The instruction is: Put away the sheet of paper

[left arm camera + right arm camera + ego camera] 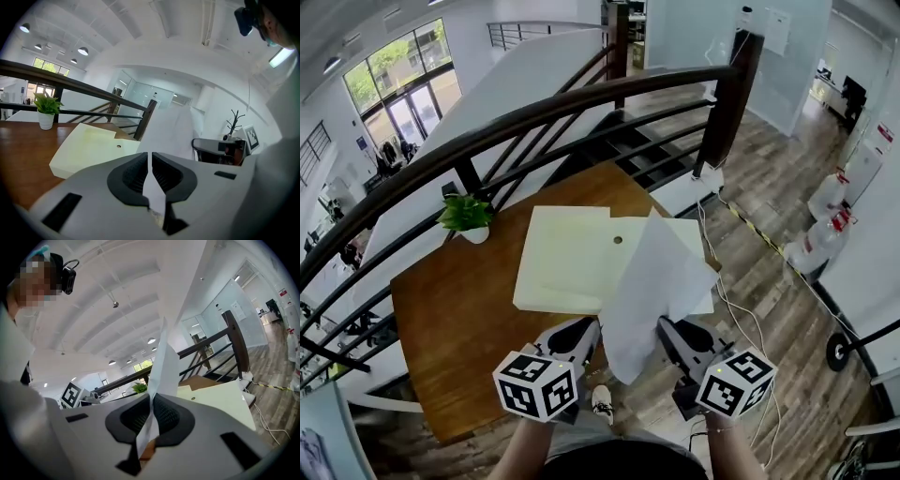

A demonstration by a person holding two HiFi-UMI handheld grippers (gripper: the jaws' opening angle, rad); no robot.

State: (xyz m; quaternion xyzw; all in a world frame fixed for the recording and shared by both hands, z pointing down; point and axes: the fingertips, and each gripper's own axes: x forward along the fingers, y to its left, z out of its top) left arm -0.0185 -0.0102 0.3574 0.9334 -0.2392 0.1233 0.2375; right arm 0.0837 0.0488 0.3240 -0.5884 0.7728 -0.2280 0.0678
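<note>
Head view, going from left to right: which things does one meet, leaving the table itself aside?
Potted plant → left gripper → sheet of paper → right gripper. The cream board overlaps them, so it is left out.

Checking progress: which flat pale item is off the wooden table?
The white sheet of paper, pinched by left gripper and right gripper; the flat cream folder lies flat.

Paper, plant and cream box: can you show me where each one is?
paper (pixel 652 291), head view, middle of the white sheet.
plant (pixel 466 213), head view, its green leaves.
cream box (pixel 567 258), head view, its flat top.
</note>
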